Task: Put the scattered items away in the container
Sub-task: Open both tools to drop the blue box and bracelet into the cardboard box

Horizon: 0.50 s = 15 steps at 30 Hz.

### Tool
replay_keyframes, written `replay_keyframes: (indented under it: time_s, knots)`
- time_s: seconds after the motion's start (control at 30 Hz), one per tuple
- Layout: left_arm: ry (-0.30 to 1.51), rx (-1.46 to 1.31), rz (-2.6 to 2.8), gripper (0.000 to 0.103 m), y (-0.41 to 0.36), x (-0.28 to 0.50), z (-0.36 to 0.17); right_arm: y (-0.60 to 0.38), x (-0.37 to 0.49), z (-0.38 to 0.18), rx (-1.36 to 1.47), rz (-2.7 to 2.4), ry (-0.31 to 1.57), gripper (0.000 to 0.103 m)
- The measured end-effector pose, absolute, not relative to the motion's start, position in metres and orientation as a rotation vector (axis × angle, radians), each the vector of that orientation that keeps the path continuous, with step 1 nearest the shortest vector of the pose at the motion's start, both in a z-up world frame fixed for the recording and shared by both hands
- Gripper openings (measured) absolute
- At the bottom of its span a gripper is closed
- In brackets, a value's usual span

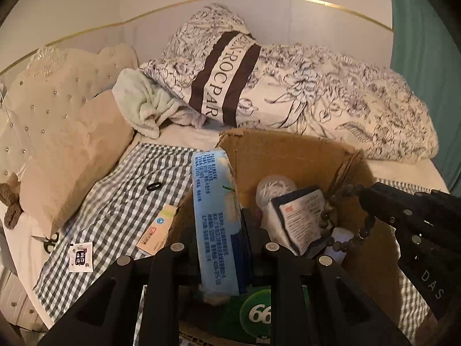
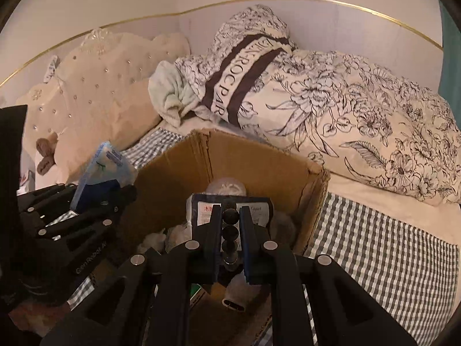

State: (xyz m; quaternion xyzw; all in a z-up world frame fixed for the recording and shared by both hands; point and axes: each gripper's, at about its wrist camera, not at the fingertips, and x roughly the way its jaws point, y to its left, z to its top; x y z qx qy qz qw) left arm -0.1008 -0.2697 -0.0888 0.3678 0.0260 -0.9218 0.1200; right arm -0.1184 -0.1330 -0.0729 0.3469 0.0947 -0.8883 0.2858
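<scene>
My left gripper [image 1: 222, 242] is shut on a long light-blue tissue pack [image 1: 216, 201], held upright over the left side of an open cardboard box [image 1: 288, 141]. From the right, my right gripper [image 1: 366, 199] reaches over the box with a string of dark beads [image 1: 363, 230] hanging from it. In the right wrist view the right gripper [image 2: 230, 216] is shut on the bead string [image 2: 230, 232] above the box [image 2: 230, 155]. The left gripper [image 2: 115, 196] with the tissue pack [image 2: 103, 164] is at the left. A dark printed packet [image 1: 302, 216] and a clear bag [image 1: 273, 187] lie inside.
On the checked cloth [image 1: 121, 190] left of the box lie a black hair ring [image 1: 153, 186], a beige flat pack [image 1: 157, 230], a white sachet [image 1: 81, 256] and scissors [image 1: 47, 240]. A floral duvet [image 1: 331, 101], a beige pillow [image 1: 75, 167] and a tufted headboard [image 2: 95, 86] stand behind.
</scene>
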Motion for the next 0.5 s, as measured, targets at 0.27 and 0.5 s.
replay_keyframes:
  time_s: [0.27, 0.5]
  knots:
    - [0.063, 1.013, -2.695, 0.064, -0.267, -0.093, -0.074, -0.126, -0.113, -0.066, 0.903, -2.428, 0.219, 0.050]
    - [0.060, 0.925, -2.739, 0.070, -0.251, -0.084, -0.041, -0.103, -0.096, -0.028, 0.806, -2.499, 0.191, 0.054]
